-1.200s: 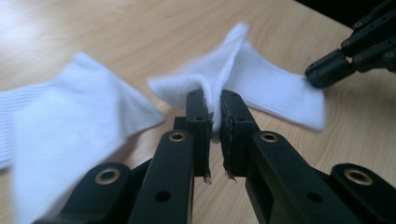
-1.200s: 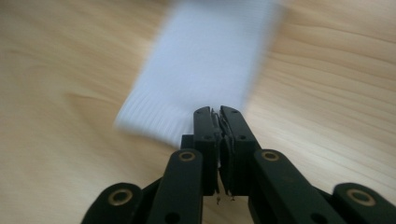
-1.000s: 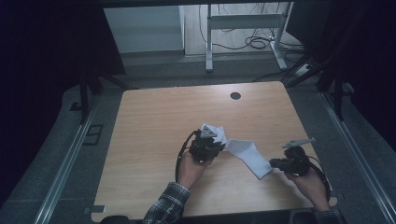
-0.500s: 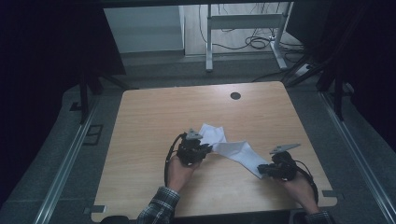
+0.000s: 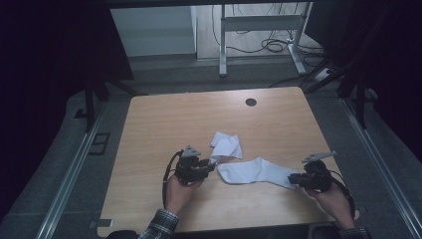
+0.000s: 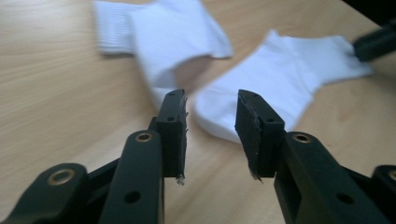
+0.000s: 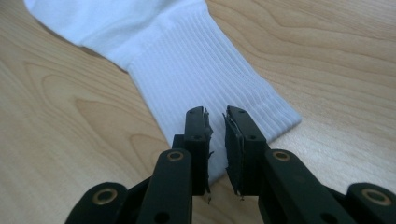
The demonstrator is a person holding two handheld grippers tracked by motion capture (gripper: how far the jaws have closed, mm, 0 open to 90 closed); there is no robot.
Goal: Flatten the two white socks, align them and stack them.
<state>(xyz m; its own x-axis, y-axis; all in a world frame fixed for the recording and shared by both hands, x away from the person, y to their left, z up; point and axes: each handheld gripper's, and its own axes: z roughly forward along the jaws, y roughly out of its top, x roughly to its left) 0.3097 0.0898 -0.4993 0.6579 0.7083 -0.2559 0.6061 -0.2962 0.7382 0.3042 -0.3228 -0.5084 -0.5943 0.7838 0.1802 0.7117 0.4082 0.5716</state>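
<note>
A white sock [image 5: 259,172] lies stretched flat on the wooden table [image 5: 164,124] between my two grippers. A second white sock [image 5: 226,146] lies crumpled just behind it. My left gripper [image 5: 211,167] sits at the flat sock's toe end. Its jaws have just been opening, and in the left gripper view they [image 6: 210,95] stand apart with nothing between them, the toe [image 6: 280,79] just beyond. My right gripper [image 5: 292,179] is at the ribbed cuff [image 7: 210,70]. Its jaws [image 7: 215,112] have just been opening to a narrow gap over the cuff's edge.
A round cable hole [image 5: 251,102] sits near the table's far edge. Grey floor and metal rails [image 5: 64,184] run along both sides. A desk frame with cables [image 5: 259,30] stands beyond the table. The person's hands and sleeves come in at the near edge.
The sock that hung between both grippers now lies flat on the table. My left gripper moved left and toward the person and let go of the toe. The right jaws parted slightly.
</note>
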